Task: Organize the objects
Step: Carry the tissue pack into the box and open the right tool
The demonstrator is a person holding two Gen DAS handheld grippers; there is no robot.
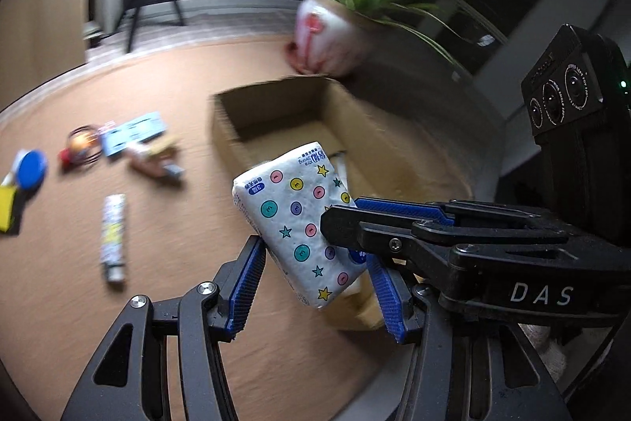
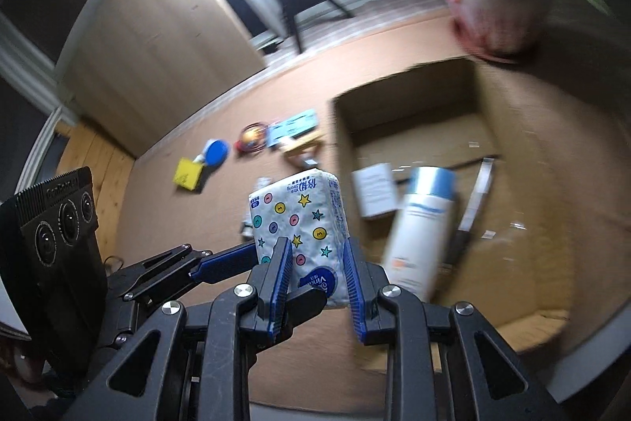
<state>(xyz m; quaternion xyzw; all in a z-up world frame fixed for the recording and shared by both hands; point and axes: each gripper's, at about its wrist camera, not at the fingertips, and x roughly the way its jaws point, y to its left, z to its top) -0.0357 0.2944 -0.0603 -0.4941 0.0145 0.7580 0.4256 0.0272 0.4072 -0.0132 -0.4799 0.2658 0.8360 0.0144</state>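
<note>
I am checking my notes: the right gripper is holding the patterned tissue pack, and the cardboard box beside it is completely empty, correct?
Not quite. The right gripper does hold the tissue pack, but the cardboard box is not empty: the right wrist view shows a white bottle with a blue cap and a white card inside.
</note>
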